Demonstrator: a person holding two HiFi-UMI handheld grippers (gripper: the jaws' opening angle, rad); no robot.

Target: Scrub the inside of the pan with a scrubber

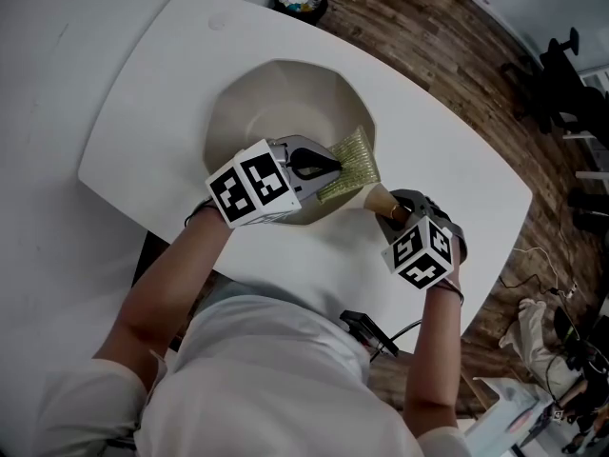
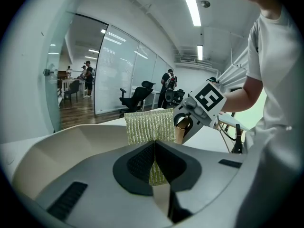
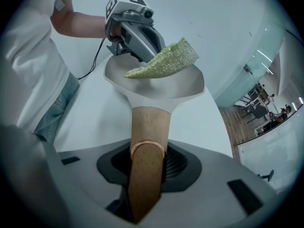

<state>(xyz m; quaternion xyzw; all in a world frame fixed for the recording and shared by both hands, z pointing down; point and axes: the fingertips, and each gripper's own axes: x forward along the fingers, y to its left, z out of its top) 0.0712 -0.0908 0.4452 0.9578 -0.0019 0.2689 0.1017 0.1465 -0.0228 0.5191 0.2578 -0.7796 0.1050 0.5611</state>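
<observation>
**One gripper braces, the other scrubs: a pan held ready for cleaning**

A person at a white table (image 1: 457,188) works on a cream pan (image 1: 271,103) with a two-jaw gripper in each hand. The right gripper (image 1: 398,209) is clamped on the pan's wooden handle (image 3: 145,127). Its jaws are closed against both sides of the handle and point steeply down, apparently to pin the pan to the tabletop so it cannot slide or spin under rubbing.

The left gripper (image 1: 324,167) pinches one edge of a green-gold mesh scrubber (image 1: 352,160). Its jaws are shut on the thin cloth, and most of the sheet fans out free beyond the tips, which leaves a broad working face.

The scrubber sits at the pan's near right side, close to where the handle joins the rim, and is angled down toward the bowl. Whether it is pressing on the inner wall cannot be made out.

The pan rests near the middle of the table with its handle turned toward the person's right side. That lets the two grippers work close together without crossing.

The inside of the pan looks pale and bare, with no suds or grime visible. On this evidence most of the inside, the far wall above all, is yet to be scrubbed. The left gripper would need to sweep across the bowl while the right one holds firm.
</observation>
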